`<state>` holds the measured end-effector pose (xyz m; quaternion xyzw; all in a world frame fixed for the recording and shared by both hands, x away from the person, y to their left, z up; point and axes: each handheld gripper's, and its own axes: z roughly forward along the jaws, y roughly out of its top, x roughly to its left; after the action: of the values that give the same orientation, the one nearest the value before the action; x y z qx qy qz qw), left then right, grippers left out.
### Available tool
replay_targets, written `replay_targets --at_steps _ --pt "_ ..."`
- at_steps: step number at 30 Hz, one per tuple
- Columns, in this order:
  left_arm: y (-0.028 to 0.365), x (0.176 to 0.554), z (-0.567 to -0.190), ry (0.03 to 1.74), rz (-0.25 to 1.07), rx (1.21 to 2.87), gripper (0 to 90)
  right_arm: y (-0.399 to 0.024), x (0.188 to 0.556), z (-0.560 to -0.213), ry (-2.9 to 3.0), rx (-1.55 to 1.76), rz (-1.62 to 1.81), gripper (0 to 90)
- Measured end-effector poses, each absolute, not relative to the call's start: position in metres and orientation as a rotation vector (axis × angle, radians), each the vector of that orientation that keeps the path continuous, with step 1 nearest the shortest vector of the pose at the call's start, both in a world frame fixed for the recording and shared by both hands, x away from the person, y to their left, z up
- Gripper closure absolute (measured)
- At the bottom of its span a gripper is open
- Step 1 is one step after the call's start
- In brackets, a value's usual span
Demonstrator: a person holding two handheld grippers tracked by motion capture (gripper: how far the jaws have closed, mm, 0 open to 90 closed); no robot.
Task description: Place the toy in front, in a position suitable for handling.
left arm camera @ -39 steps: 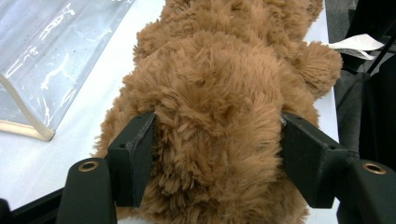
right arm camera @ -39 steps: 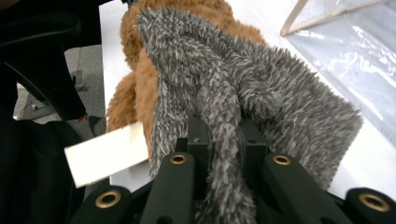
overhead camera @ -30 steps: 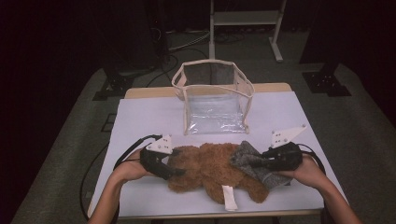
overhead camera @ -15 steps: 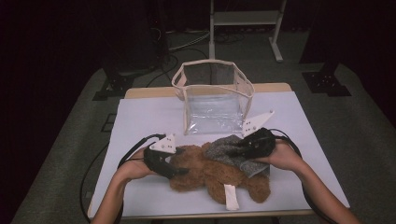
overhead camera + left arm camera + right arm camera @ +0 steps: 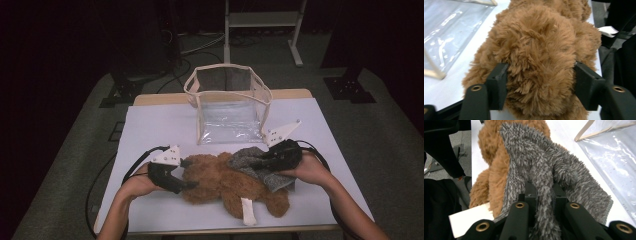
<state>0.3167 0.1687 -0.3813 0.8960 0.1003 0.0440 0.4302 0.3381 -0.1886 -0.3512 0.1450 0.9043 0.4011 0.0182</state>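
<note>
A brown teddy bear point(image 5: 220, 182) lies on the white table point(image 5: 155, 125), with a white tag point(image 5: 247, 212) near its feet. My left gripper point(image 5: 190, 175) is shut on the bear's plush left end point(image 5: 541, 45); both pads point(image 5: 497, 82) press into the fur, and the jaws have just been closing a little. My right gripper point(image 5: 257, 162) is shut on a grey fuzzy cloth point(image 5: 270, 177). That cloth point(image 5: 536, 157) is pinched between the jaws point(image 5: 544, 188) and lies draped over the bear point(image 5: 491, 142).
A clear plastic bag point(image 5: 230, 107) with cream trim stands open just behind the bear, close to my right gripper. A black cable point(image 5: 142, 157) trails from each gripper. The table's front edge point(image 5: 200, 231) is near the bear's feet.
My right gripper has moved left and slightly away from me, dragging the grey cloth over the bear's middle. The left gripper has stayed in place on the bear.
</note>
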Motion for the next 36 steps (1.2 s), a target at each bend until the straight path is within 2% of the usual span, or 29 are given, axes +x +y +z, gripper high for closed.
replay_targets --at_steps 8,14,23,30,36 --pt "0.140 0.321 -0.386 0.214 0.086 2.215 38.2 -0.175 0.333 -0.324 2.785 0.364 1.223 79.0" --pt "0.110 0.324 -0.386 0.155 0.089 2.229 37.0 -0.147 0.324 -0.331 2.841 0.264 1.144 78.9" --pt "0.126 0.324 -0.388 0.197 0.120 2.247 34.6 -0.175 0.325 -0.342 2.837 0.342 1.130 78.9" --pt "0.115 0.325 -0.392 0.183 0.111 2.215 35.9 -0.146 0.323 -0.331 2.829 0.248 1.133 78.8" --pt "0.117 0.327 -0.393 0.182 0.119 2.229 35.1 -0.118 0.322 -0.335 2.858 0.170 1.144 78.8"
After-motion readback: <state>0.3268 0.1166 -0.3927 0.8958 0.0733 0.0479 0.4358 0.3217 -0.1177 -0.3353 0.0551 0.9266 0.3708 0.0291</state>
